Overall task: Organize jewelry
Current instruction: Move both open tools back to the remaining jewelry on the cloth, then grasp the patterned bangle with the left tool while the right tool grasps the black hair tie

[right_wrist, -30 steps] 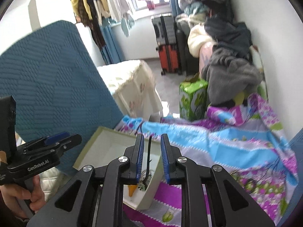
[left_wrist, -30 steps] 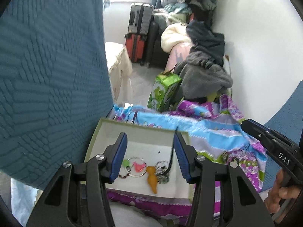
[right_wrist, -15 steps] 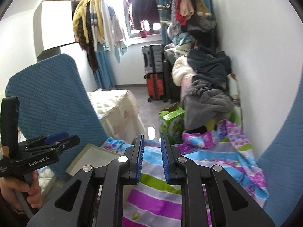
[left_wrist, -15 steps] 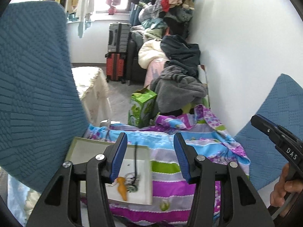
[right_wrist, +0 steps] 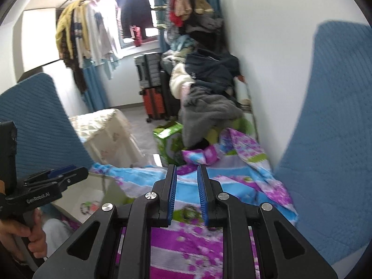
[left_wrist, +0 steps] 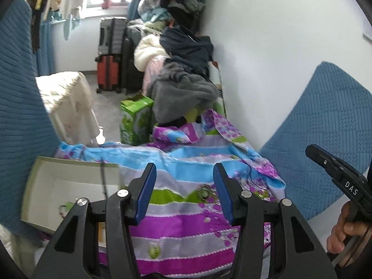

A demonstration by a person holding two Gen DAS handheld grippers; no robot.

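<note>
A shallow white box with a greenish rim lies on the striped cloth at lower left; it also shows in the right wrist view. Inside it I see a beaded ring with green and pink bits and a dark cord; other jewelry is hidden behind the fingers. My left gripper is open and empty, held above the cloth to the right of the box. My right gripper is open with a narrow gap, empty, above the cloth.
Blue quilted cushions stand at the left and right. Past the cloth are a green carton, a cream-covered table, suitcases and a heap of clothes along the white wall.
Both grippers have pulled up and back from the box and swung right; the box has slid to the lower left of both views. The right gripper's gap has widened slightly.
</note>
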